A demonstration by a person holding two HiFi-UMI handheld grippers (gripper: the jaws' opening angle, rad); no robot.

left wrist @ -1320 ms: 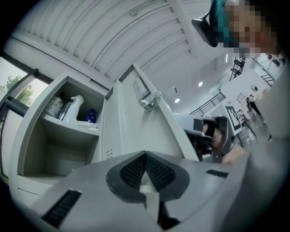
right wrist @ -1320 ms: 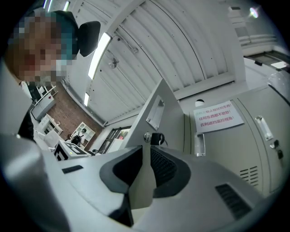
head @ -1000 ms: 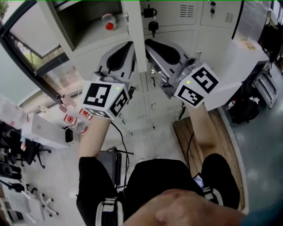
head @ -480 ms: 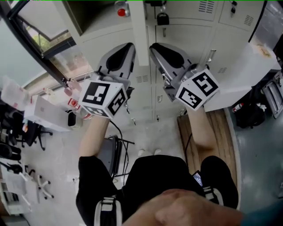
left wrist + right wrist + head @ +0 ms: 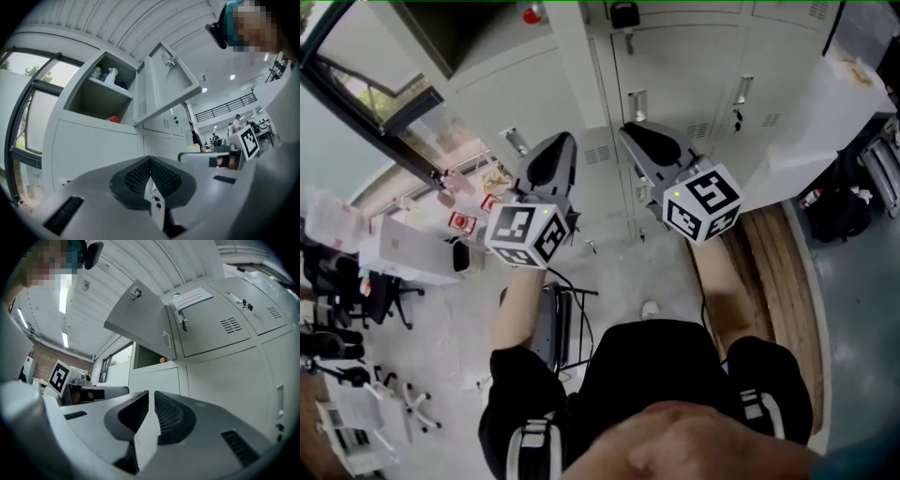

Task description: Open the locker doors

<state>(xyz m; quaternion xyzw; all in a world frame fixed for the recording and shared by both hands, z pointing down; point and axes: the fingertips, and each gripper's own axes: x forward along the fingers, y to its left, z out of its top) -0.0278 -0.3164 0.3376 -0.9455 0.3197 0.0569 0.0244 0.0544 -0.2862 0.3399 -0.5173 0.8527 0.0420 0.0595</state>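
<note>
I hold both grippers roughly level in front of the bank of grey lockers, and neither one touches a door. The left gripper (image 5: pixel 150 168) has its ribbed pads pressed together with nothing between them. The right gripper (image 5: pixel 151 401) shows a narrow slit between its pads, also with nothing in it. I carry nothing, then, which suits a reach for a handle. Up and to the left of the left fingertips one top locker already stands open, its open door (image 5: pixel 166 89) swung out toward me. Inside it I see a spray bottle (image 5: pixel 111 75) on the shelf and, lower down, a small red object (image 5: pixel 114 119). Above and to the right of the right fingertips a closed door (image 5: pixel 220 329) carries a paper notice (image 5: pixel 191 297) and a latch handle (image 5: pixel 182 323). Plain closed panels lie straight ahead of both pairs of fingers. I judge the next target to be one of those closed doors, and the right jaws would need to spread wider to take a handle.
</note>
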